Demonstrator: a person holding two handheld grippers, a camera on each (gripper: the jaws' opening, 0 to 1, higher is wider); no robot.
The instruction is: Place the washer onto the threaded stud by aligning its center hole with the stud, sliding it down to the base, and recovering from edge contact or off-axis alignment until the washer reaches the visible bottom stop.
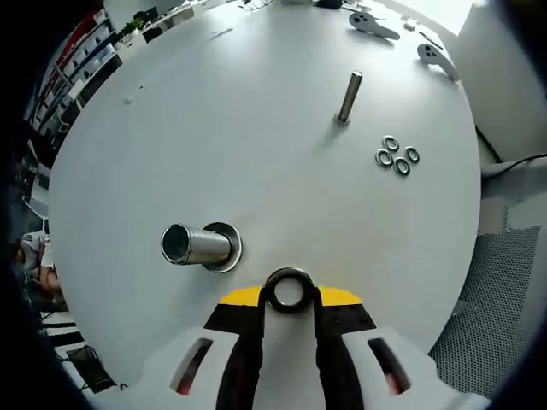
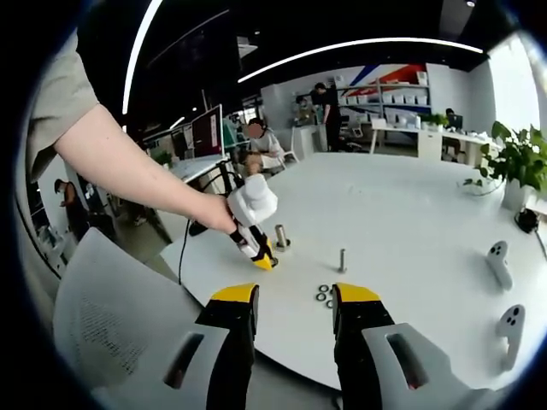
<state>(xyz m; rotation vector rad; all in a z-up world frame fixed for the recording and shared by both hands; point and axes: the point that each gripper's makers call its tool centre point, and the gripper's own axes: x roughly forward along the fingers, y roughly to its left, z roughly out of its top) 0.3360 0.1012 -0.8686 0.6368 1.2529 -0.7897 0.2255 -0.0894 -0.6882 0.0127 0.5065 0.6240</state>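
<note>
The left tool was clamped on a washer and hung just short of the thick threaded stud on the white table, so the step in hand looked like the approach; next the washer's hole would need centring over the stud's top and squaring to its axis before sliding down to the base flange. The right tool stood open and empty, while four spare washers, a thinner stud and two controllers lay well clear.
</note>
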